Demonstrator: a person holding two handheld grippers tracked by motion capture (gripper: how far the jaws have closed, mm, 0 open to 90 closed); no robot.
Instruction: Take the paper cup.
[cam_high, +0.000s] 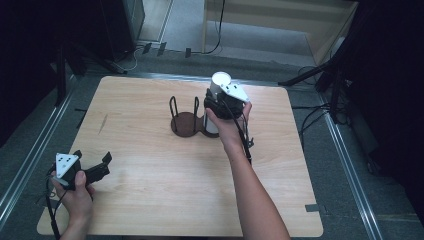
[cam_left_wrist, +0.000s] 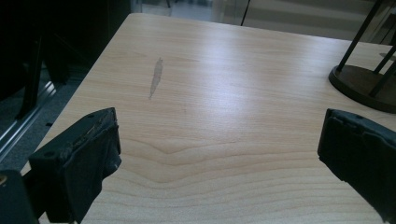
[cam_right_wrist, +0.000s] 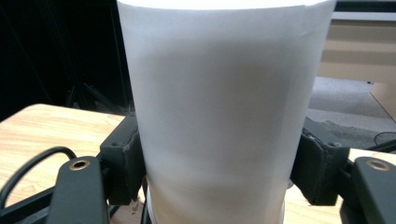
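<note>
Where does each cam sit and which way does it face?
High view: overhead, facing forward-down on table; both forearms, left gripper, right gripper.
Left gripper view: low, along its open jaws across the table toward stand.
Right gripper view: jaws shut on white cup.
Shared: the cup and stand appear from above too.

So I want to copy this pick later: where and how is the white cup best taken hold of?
Grip the white cup on its side wall, about mid-height, coming in level from the person's side. It stands upright and round, so opposite jaws seat squarely, as the right gripper does now beside the dark wire holder.
</note>
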